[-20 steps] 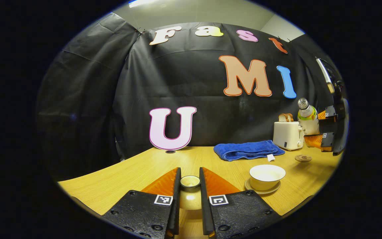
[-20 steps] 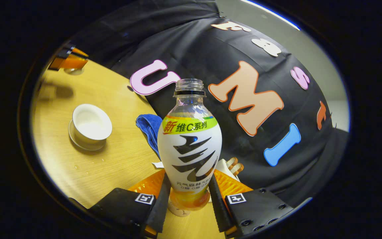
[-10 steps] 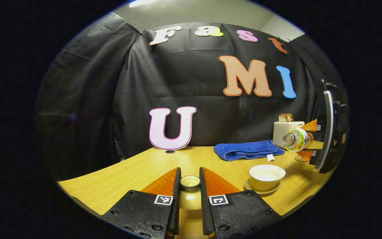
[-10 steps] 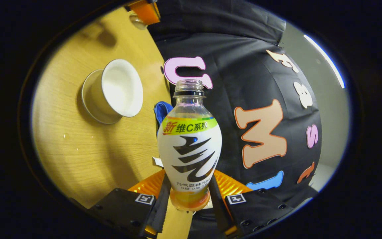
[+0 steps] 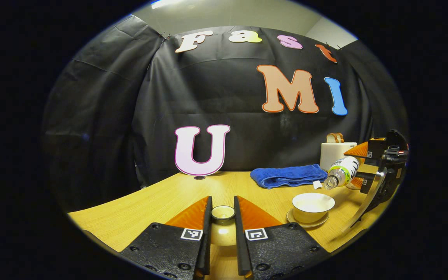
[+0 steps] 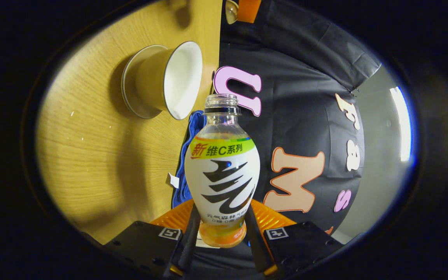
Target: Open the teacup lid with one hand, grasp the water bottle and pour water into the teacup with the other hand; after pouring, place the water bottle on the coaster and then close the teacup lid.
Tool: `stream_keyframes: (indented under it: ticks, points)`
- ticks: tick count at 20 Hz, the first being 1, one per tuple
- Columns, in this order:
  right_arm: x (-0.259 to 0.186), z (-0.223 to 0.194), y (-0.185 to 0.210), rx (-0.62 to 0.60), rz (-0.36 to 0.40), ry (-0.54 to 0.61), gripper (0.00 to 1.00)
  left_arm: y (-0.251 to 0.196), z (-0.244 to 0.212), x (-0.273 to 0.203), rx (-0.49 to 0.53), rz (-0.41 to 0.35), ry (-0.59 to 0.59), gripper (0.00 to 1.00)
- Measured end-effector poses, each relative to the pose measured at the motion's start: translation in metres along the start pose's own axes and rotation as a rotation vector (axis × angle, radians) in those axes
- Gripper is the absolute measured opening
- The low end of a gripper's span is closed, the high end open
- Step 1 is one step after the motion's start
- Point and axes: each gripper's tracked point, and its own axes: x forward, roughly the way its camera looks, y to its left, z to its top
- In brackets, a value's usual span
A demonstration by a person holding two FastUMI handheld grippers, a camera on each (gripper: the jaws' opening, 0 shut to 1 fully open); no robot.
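Note:
My left gripper is shut on the knob of the pale teacup lid, held low over the wooden table. The open white teacup stands on its saucer to the right. My right gripper is shut on the uncapped water bottle near its base. In the left gripper view the water bottle lies tipped, with its mouth pointing down just above and right of the cup's rim. In the right gripper view the teacup sits beyond the bottle's mouth.
A folded blue towel lies behind the cup. A white toaster with bread slices stands at the back right. Small drops dot the table near the saucer. The booth's wall closes the table's far side.
My right gripper has tipped the bottle from upright to mouth-down and brought it lower and closer to the teacup. My left gripper and the lid have stayed still.

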Motion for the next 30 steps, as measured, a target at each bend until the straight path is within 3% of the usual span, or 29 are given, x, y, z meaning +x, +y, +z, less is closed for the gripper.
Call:
stream_keyframes:
  ticks: [14,20,22,27,28,30]
  points:
    - [0.005,-0.003,-0.03,-0.239,-0.161,-0.024,0.65,0.0,0.0,0.0,0.001,0.0,0.001,0.25]
    - [0.004,-0.004,-0.028,-0.229,-0.152,-0.017,0.65,0.001,-0.001,0.0,0.0,0.0,0.001,0.25]
    - [0.003,-0.005,-0.009,-0.11,-0.073,-0.005,0.65,0.0,0.0,0.001,0.0,0.0,0.001,0.25]
    - [-0.008,0.001,0.03,0.358,0.145,0.038,0.62,0.0,-0.001,0.0,0.0,0.0,0.002,0.25]
    - [-0.011,0.003,0.032,0.452,0.181,0.045,0.67,0.0,0.0,0.0,0.0,0.0,0.001,0.25]
    - [-0.017,0.009,0.036,0.673,0.248,0.058,0.62,0.0,-0.001,0.0,0.0,0.0,0.001,0.25]
